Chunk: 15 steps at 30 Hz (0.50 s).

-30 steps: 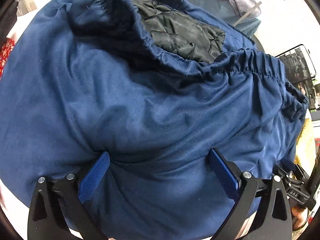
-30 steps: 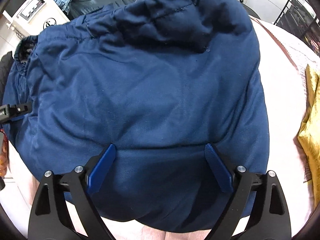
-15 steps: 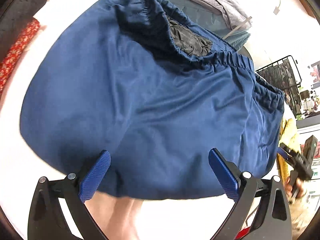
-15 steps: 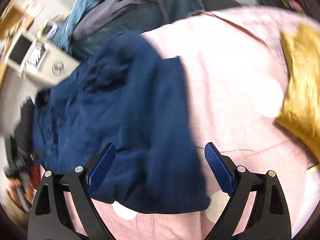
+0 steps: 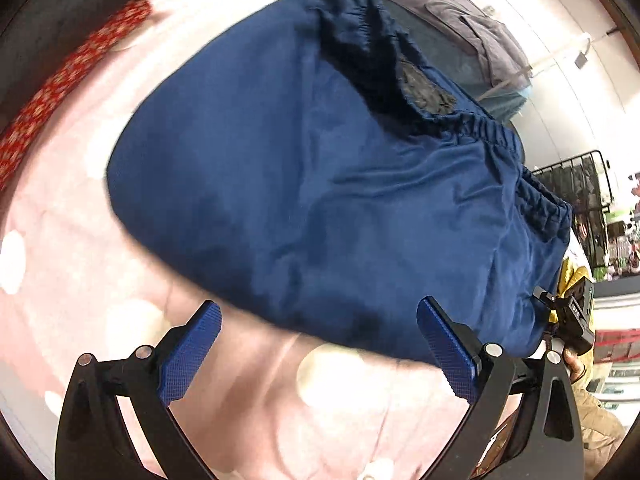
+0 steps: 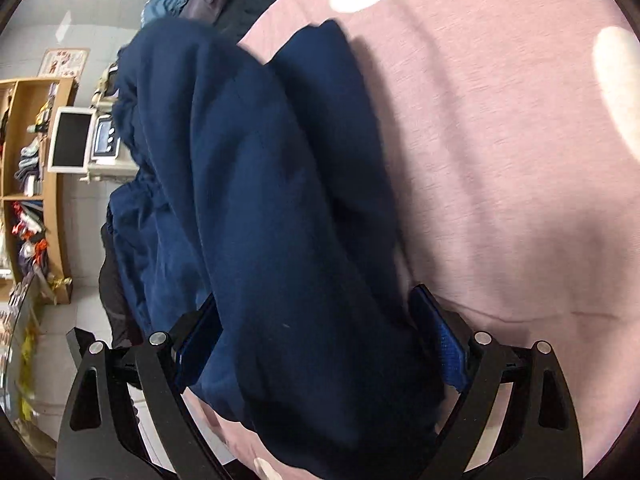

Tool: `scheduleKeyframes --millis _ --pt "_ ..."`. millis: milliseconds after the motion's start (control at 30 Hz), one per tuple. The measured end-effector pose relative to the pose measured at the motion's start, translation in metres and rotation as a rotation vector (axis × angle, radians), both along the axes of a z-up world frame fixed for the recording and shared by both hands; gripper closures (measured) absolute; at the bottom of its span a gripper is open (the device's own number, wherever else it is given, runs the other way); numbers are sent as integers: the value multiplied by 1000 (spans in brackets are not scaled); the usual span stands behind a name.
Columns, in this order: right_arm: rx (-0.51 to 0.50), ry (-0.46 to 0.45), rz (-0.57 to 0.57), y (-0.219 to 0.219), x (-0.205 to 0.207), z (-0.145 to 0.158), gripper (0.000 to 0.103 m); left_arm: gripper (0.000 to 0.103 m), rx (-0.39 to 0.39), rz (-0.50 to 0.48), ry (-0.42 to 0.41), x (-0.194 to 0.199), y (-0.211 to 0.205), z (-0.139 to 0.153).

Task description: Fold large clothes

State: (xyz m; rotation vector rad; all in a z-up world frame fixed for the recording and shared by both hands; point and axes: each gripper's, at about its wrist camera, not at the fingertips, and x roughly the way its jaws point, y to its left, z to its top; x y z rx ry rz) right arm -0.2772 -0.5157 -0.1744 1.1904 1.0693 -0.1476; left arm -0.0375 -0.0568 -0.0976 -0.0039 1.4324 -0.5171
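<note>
Left gripper (image 5: 318,346): spread wide, released, nothing between the blue pads (image 5: 191,354), only pink sheet (image 5: 100,288) with pale dots below. Just past the fingertips, the near edge of the navy jacket (image 5: 320,184), blurred along that border, apart from both pads as far as can be told. Farther out, lying in a rounded heap on the sheet, gathered elastic hem (image 5: 496,136) along the far side, a patch of dark quilted lining (image 5: 428,88) showing through an opening. Beyond that, a pile of grey and teal clothes (image 5: 480,28), cut off by the lens rim. Along the left border, a red patterned cloth (image 5: 60,84), only a strip visible. At the right border, part of the other gripper (image 5: 572,320) poking from behind the jacket, fingers hidden, with a scrap of yellow fabric (image 5: 572,280) beside it. Right gripper (image 6: 320,350): also spread wide, jacket (image 6: 280,200) bulging up between the pads (image 6: 440,344), the left pad mostly hidden behind the fabric; not clamped, though whether the cloth touches the pads cannot be told. Outward, the jacket running away in a long folded ridge, draped over the sheet (image 6: 500,160), its far end blurred. Off to the left, a wooden shelf (image 6: 36,168) with small items too small to make out, and a white screen (image 6: 70,144) beside it.
</note>
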Motion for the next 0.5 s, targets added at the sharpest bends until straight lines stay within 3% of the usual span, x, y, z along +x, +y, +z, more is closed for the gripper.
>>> scheduleKeyframes --millis 200,500 --pt "-14 -4 54 4 17 -4 11 7 19 70 -19 8 30 6" --pt "-51 16 69 16 22 1 12 7 -9 77 -91 76 37 33"
